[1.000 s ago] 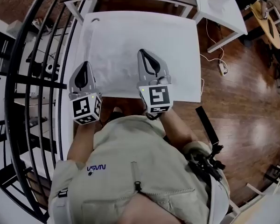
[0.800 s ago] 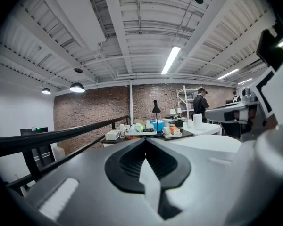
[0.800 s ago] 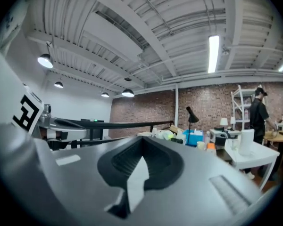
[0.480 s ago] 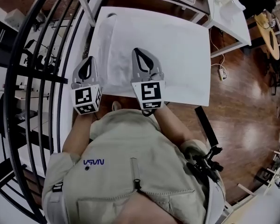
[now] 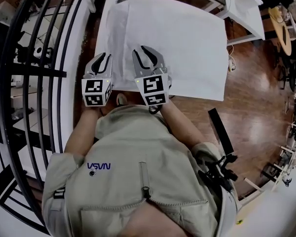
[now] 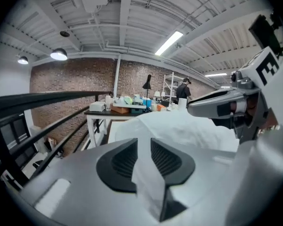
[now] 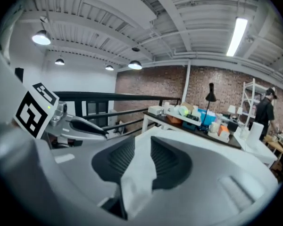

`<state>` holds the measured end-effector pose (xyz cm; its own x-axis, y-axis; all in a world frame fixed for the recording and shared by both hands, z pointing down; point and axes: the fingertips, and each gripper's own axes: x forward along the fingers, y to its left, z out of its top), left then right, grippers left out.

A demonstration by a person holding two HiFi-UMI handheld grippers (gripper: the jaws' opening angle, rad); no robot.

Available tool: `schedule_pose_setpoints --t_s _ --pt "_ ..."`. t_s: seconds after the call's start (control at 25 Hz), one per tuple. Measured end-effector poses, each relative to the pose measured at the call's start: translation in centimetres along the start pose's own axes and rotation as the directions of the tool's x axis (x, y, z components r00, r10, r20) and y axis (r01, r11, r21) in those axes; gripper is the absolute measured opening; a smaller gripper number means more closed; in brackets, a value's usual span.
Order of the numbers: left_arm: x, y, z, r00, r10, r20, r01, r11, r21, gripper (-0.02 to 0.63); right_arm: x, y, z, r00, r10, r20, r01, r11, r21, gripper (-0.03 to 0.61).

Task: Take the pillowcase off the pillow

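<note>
A white pillow in its pillowcase (image 5: pixel 119 33) lies along the left side of the white table (image 5: pixel 192 43). Both grippers sit side by side at its near end, by the table's front edge. My left gripper (image 5: pixel 104 58) is at the pillow's left corner, and my right gripper (image 5: pixel 147 53) is just to its right. Both have just been opening. In the left gripper view the jaws (image 6: pixel 144 147) stand slightly apart with white fabric (image 6: pixel 179 126) in the gap. The right gripper view shows its jaws (image 7: pixel 142 149) apart too, with white cloth between the pads, which do not press on it.
A black curved railing (image 5: pixel 44 73) runs close along the table's left side. A cluttered dark table (image 6: pixel 127 108) and a white table (image 5: pixel 244 9) stand behind. Wooden floor (image 5: pixel 256 107) lies to the right. A person (image 6: pixel 183 89) stands far back.
Both grippers have come down and back toward the table's near edge and drawn closer together. Their jaws, shut before, now stand apart around the pillowcase's near end.
</note>
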<state>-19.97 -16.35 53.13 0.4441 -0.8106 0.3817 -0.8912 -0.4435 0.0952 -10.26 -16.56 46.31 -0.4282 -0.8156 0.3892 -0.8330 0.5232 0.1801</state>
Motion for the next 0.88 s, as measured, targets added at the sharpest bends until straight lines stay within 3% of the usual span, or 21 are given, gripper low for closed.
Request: schedule_pose_setpoints --t_s 0.12,0.2,0.4,0.52,0.6,0.68,0.88 --pt "1.2 -0.8 -2.7 0.993 -0.087 -0.081 0.084 0.996 -0.042 0.146 1.3 1.5 -2.2 0.994 0.031 -0.105 -0.032 0.999 -0.007 0.137" --pt "1.9 -1.5 -4.1 0.985 -0.129 -0.116 0.123 0.991 -0.062 0.155 1.9 2.2 -3.5 0.984 0.04 -0.173 -0.047 0.998 -0.038 0.163" --pt "3.3 -3.4 -6.9 0.954 -0.227 -0.198 0.214 0.973 -0.085 0.205 2.9 4.2 -7.5 0.934 0.068 -0.351 -0.111 0.988 -0.103 0.212" --pt "3.9 -4.6 -8.0 0.931 -0.285 -0.229 0.259 0.956 -0.136 0.176 3.2 4.4 -9.4 0.904 0.059 -0.423 -0.133 0.98 -0.15 0.211" --pt "4.1 -5.1 -8.3 0.921 -0.301 -0.245 0.276 0.952 -0.133 0.083 3.2 3.9 -9.9 0.898 0.031 -0.438 -0.125 0.974 -0.187 0.149" --pt "4.1 -5.2 -8.2 0.923 -0.286 -0.256 0.271 0.958 -0.093 0.008 3.0 3.1 -9.9 0.902 0.002 -0.431 -0.1 0.973 -0.206 0.017" --pt "3.3 -3.2 -7.9 0.95 -0.196 -0.244 0.182 0.98 -0.081 0.006 1.3 0.0 -9.2 0.921 -0.069 -0.384 0.003 0.986 -0.168 0.005"
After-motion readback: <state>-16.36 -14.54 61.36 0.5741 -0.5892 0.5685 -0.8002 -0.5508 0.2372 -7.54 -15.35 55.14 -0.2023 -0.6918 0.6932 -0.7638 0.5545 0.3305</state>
